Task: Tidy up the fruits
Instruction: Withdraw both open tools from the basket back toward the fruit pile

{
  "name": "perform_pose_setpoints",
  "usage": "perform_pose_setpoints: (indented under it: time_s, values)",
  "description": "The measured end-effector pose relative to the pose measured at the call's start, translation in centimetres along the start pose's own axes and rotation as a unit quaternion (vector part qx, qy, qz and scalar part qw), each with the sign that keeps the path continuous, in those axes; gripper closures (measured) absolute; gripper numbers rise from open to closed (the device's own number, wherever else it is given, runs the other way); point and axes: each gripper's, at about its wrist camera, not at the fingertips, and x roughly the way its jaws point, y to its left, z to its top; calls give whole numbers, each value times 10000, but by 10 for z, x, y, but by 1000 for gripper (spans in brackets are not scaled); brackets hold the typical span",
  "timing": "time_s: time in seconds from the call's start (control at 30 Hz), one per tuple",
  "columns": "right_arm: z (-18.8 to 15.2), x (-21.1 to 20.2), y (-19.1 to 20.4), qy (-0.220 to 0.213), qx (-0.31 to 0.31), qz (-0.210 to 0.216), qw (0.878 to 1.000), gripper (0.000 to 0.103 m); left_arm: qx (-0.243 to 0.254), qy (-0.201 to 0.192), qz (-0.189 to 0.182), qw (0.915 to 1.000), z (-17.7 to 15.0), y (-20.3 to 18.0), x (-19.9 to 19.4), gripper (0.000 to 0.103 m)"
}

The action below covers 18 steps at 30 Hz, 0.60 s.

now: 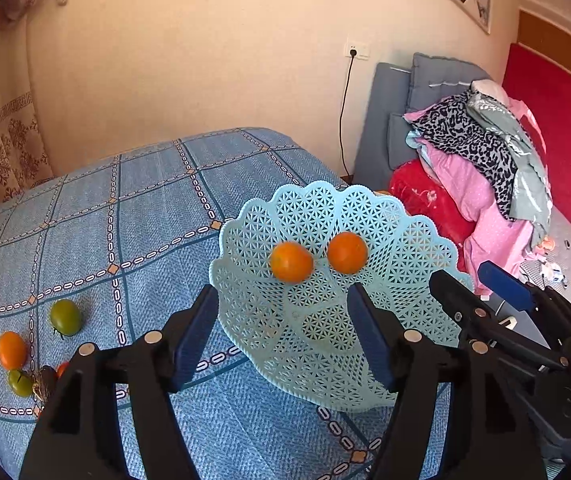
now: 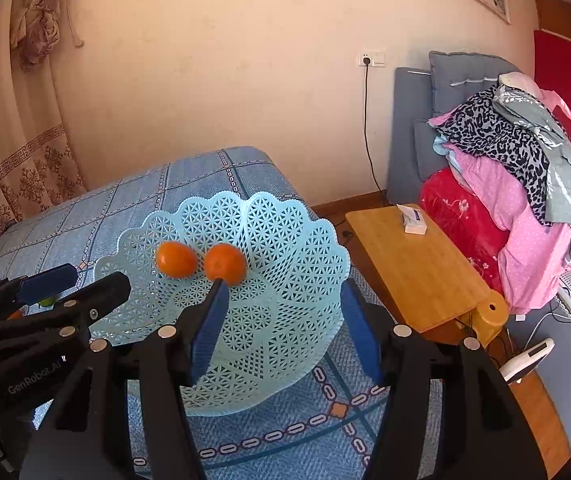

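Observation:
A light blue lattice basket stands on the blue checked table. Two orange fruits are over its far side; the left one looks blurred. They also show in the right wrist view. My left gripper is open and empty, just in front of the basket. My right gripper is open and empty over the basket's near right side. Loose fruits lie at the table's left: a green one, an orange one and a small green one.
The blue checked tablecloth covers the table. A low wooden side table with a small white box stands to the right. Beyond it is a bed piled with clothes. A cable hangs from a wall socket.

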Motion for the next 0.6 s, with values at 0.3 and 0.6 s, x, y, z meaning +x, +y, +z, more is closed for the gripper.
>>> perform_pose_setpoints:
  time_s: [0.3, 0.6]
  values:
    - [2, -15, 10, -113, -100, -164, 9998, 43, 115, -394, 347, 9986, 5, 6, -25, 22]
    - [4, -31, 24, -293, -248, -245, 9990, 27, 234, -628, 781, 9947, 8, 18, -44, 12]
